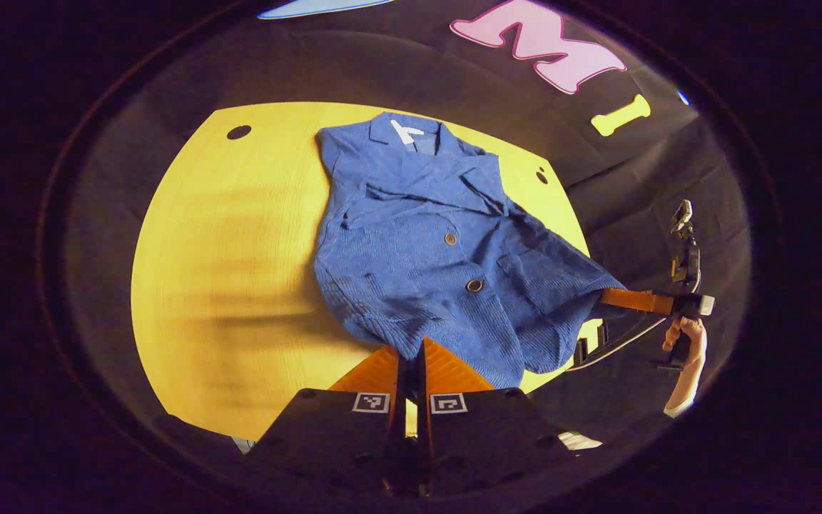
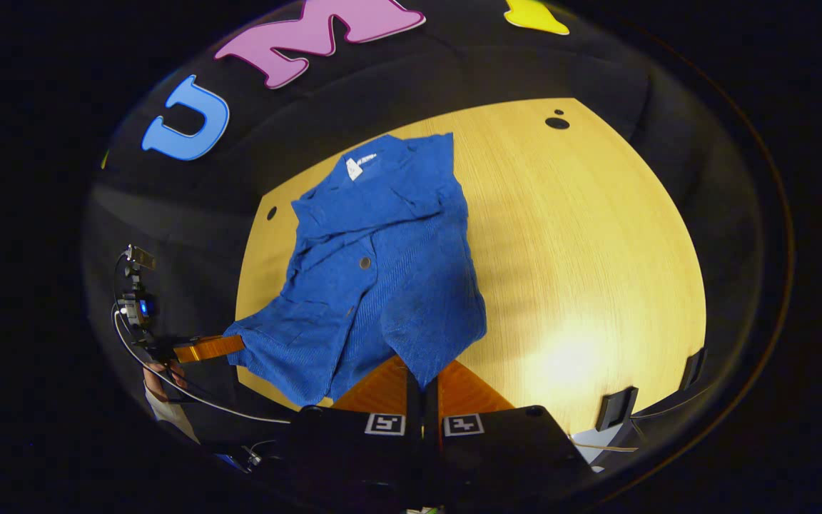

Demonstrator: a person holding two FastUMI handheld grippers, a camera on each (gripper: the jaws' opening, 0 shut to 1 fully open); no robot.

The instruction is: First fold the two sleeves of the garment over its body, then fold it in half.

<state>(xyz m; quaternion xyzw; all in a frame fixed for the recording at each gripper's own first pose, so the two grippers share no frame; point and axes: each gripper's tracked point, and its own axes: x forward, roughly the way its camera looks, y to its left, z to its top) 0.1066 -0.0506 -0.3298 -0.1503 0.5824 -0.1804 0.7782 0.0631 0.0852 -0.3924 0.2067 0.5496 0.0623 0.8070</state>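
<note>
Blue garment (image 1: 425, 250) hem apparently pinched in both closed hand-held grippers (image 1: 411, 351) (image 2: 423, 382).

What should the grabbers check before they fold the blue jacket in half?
1. Sleeves folded over the blue jacket: ok, none sticks out.
2. Left gripper pinching the hem: ok, fingers closed on the cloth.
3. Right gripper pinching the hem: ok, closed on the other bottom corner.
4. Hem lifted evenly: cannot tell; the corners hang at different slants.
5. Collar end flat on the wooden table: ok.
6. Bare table beyond the collar: ok.
</note>
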